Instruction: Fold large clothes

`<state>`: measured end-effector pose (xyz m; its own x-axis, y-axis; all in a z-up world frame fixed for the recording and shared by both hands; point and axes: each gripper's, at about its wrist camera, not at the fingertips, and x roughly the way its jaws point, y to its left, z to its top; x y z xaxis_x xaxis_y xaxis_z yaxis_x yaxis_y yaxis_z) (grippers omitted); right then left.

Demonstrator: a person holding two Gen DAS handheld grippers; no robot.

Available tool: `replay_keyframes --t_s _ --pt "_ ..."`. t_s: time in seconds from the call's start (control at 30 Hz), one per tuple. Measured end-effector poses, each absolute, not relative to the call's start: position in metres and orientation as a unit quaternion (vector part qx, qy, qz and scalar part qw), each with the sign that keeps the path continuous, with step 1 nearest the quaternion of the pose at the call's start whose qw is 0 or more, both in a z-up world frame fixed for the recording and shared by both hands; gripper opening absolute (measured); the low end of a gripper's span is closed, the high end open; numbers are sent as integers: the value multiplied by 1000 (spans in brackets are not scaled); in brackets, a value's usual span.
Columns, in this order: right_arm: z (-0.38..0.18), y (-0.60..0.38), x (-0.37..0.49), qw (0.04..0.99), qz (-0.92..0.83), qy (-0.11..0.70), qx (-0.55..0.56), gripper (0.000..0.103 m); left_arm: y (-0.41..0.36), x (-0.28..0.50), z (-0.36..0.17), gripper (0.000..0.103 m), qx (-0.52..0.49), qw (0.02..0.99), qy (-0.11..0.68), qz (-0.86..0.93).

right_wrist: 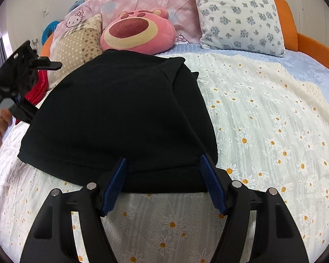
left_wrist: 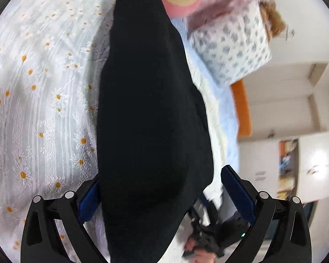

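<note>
- Left gripper (left_wrist: 161,175): at the garment's left edge. Fingers spread wide, with black cloth running up between them. The right pad stands clear of the cloth and the left pad is partly hidden behind it, so no pinch is apparent.
- Garment (right_wrist: 111,114): black, large, lying on the bed (right_wrist: 263,120) over the daisy cover. The collar end points toward the plush (right_wrist: 138,30) and the hem is nearest the right gripper. A fold line or seam runs down its right part, and the left edge sits slightly raised.
- Right gripper (right_wrist: 163,159): over the hem. Fingers wide apart, straddling the thick hem band without pressing on it, and holding nothing.
- Step judged in hand: taking hold of the hem and the side edge for the next fold.
- Handling advice: lower each pair of fingers until both layers sit between the pads, then close fully before lifting.
- Handling advice: lift both hands together, keep the edge taut, and carry the hem toward the collar.
- Risk: catching the thin daisy cover along with the garment.
</note>
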<state>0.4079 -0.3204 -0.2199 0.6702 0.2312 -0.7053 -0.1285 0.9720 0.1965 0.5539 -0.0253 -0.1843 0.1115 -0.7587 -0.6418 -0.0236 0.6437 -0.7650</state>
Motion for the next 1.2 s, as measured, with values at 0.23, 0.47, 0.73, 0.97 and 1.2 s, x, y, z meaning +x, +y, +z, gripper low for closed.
replay_keyframes --t_s 0.23,0.47,0.73,0.97,1.2 --pt "-220 -322 408 911 101 393 72 68 -94 542 -181 100 -72 666 702 -243" --pt "-219 -325 407 911 106 391 83 68 -77 549 -173 100 -174 659 688 -250" --pt "-221 -329 406 910 111 388 96 68 -63 546 -161 100 -212 649 680 -266" --pt "-221 -329 407 910 110 388 98 68 -112 544 -141 100 -119 664 695 -249" --pt "-221 -330 406 910 111 388 99 68 -88 551 -187 100 -148 654 711 -211"
